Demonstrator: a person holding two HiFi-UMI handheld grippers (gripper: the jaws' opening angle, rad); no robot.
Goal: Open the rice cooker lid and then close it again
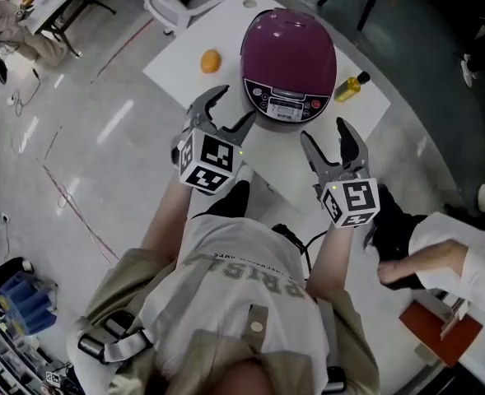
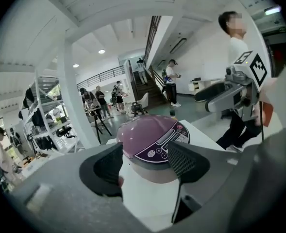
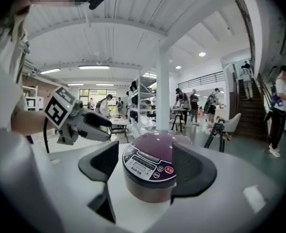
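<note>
While one rice cooker (image 1: 288,60) stands shut, two grippers (left gripper (image 1: 235,104), right gripper (image 1: 324,130)) gape empty.

Head view, clock read from the picture's centre. Before you stands a white bench (image 1: 217,23). An orange (image 1: 211,60) lies on it just short of 12 o'clock. A small yellow bottle (image 1: 351,86) with a dark cap sits near the bench's edge toward 2 o'clock. A white chair (image 1: 170,8) stands on the grey floor (image 1: 102,138) at 11 o'clock. At 8 o'clock you see a blue box (image 1: 26,299). At 4 o'clock a bystander's white sleeve (image 1: 464,270) reaches in above a red-brown board (image 1: 440,329). Right gripper view: a white column (image 3: 162,89), a staircase (image 3: 252,98), standing people (image 3: 194,101).
</note>
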